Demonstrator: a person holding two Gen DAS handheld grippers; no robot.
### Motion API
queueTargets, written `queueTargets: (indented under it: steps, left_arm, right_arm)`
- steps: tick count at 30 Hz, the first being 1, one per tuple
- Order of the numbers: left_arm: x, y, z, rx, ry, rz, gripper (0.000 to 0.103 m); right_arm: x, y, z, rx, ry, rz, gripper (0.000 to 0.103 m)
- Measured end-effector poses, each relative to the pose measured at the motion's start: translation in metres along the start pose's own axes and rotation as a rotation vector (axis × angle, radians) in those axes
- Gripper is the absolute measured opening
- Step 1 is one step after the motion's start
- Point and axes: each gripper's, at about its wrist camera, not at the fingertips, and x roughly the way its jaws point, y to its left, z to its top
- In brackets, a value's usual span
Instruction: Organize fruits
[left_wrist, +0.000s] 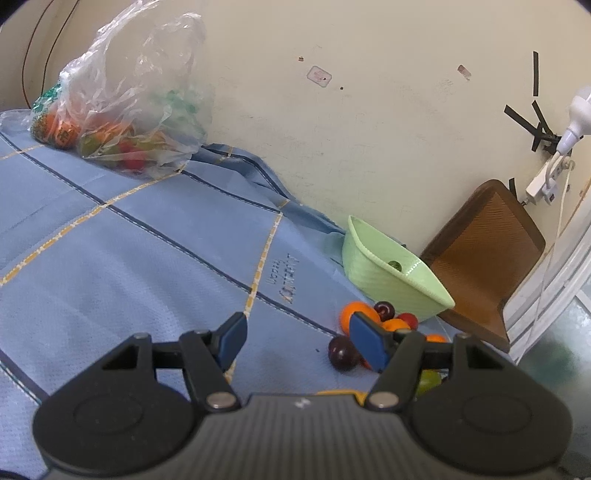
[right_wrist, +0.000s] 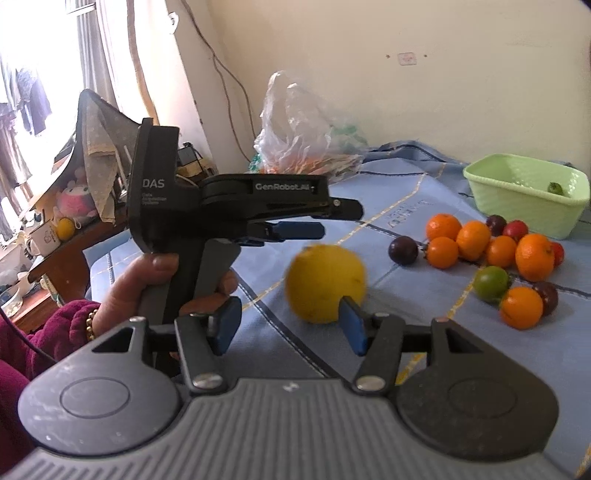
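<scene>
A yellow lemon (right_wrist: 327, 282), blurred, sits just past my right gripper (right_wrist: 288, 317), touching only the tip of the right-hand pad (right_wrist: 352, 325); the jaws stand apart and nothing is pinched. My left gripper (left_wrist: 297, 332) is open and empty over the blue cloth (left_wrist: 129, 240); from the right wrist it shows side-on (right_wrist: 317, 230), held by a hand (right_wrist: 147, 280). Oranges (right_wrist: 472, 240), dark plums (right_wrist: 403, 250), red fruits and a green fruit (right_wrist: 491, 282) lie loose beside a light green basket (right_wrist: 517, 210), which holds one small green fruit (right_wrist: 555, 188).
A clear plastic bag (left_wrist: 136, 110) with more fruit stands at the far left against the wall. A brown chair (left_wrist: 484, 251) is beyond the basket (left_wrist: 391, 280). A cluttered side table (right_wrist: 55, 236) lies past the cloth's left edge.
</scene>
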Motion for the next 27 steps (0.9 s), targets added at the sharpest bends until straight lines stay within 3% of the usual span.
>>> queueTargets:
  steps: [7,27]
  left_arm:
    - [-0.001,0.000,0.000,0.005,-0.007,0.010,0.071]
    - [-0.005,-0.005,-0.001,0.006,0.000,-0.046,0.073]
  right_arm:
    - [-0.006,-0.005,-0.005,0.021,-0.008,-0.034,0.066]
    - [0.012,-0.020,-0.012,0.071,0.022,-0.099,0.066]
